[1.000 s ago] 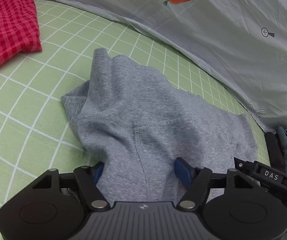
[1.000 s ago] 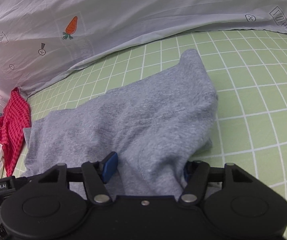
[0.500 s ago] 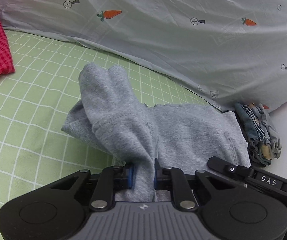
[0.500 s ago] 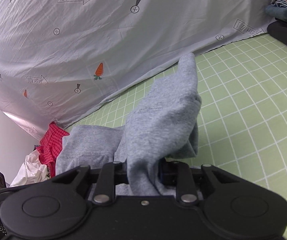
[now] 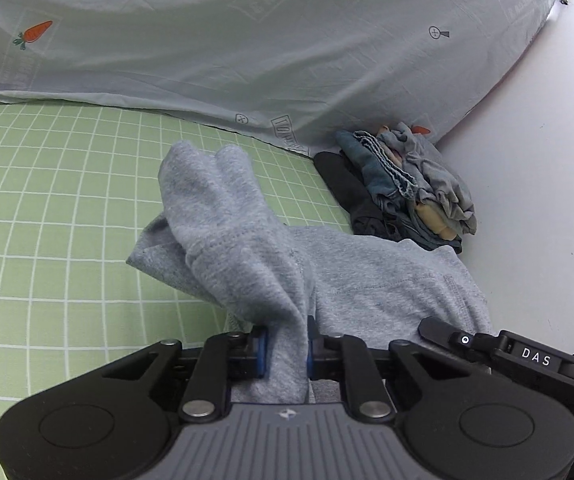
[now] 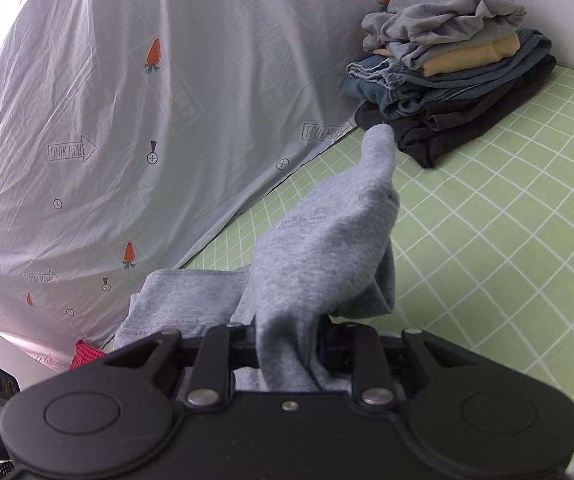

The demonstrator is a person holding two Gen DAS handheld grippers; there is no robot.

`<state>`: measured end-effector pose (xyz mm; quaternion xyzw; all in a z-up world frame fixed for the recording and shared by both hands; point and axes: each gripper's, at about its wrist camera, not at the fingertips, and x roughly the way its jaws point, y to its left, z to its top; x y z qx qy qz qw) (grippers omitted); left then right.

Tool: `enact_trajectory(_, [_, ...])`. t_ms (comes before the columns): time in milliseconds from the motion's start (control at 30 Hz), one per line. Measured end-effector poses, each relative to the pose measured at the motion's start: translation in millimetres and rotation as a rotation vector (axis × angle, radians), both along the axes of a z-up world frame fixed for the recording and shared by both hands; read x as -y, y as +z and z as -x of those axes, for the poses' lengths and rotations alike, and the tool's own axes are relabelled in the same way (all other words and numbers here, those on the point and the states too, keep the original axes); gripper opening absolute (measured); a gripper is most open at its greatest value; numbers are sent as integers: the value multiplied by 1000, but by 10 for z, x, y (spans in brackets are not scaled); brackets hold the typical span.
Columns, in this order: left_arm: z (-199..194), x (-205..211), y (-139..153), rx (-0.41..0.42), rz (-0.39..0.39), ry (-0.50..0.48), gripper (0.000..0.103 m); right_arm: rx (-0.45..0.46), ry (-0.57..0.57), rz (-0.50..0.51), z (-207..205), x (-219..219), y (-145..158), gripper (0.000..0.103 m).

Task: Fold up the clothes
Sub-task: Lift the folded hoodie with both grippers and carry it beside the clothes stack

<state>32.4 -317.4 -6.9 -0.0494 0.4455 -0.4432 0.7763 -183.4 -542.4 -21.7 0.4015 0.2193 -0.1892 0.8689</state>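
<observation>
A grey sweatshirt-like garment (image 5: 231, 248) lies partly lifted over the green checked sheet (image 5: 47, 208). My left gripper (image 5: 285, 346) is shut on a bunched fold of it, which rises ahead of the blue pads. In the right wrist view the same grey garment (image 6: 327, 240) stands up in a peak, and my right gripper (image 6: 287, 344) is shut on its near edge. The rest of the garment trails down to the left (image 6: 183, 300) onto the bed. Both pairs of fingertips are mostly hidden by cloth.
A stack of folded clothes (image 6: 451, 68) in grey, yellow, denim and black sits in the bed's corner by the white wall, also seen from the left wrist (image 5: 403, 184). A pale carrot-print sheet (image 6: 127, 120) hangs behind. A bit of red checked cloth (image 6: 85, 354) shows low left.
Both grippers closed on the grey garment and lifted it, carrying it sideways toward the folded stack. The red cloth has slid out of the left view; the stack has come into both views.
</observation>
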Motion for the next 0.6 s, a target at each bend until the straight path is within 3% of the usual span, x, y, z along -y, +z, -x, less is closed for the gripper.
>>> enact_trajectory(233, [756, 1158, -75, -33, 35, 0, 18, -33, 50, 92, 660, 1164, 224, 23])
enact_trajectory(467, [1357, 2352, -313, -68, 42, -30, 18, -163, 85, 236, 1048, 2315, 321, 23])
enact_trajectory(600, [1569, 2875, -424, 26, 1, -73, 17, -243, 108, 339, 1039, 2763, 252, 22])
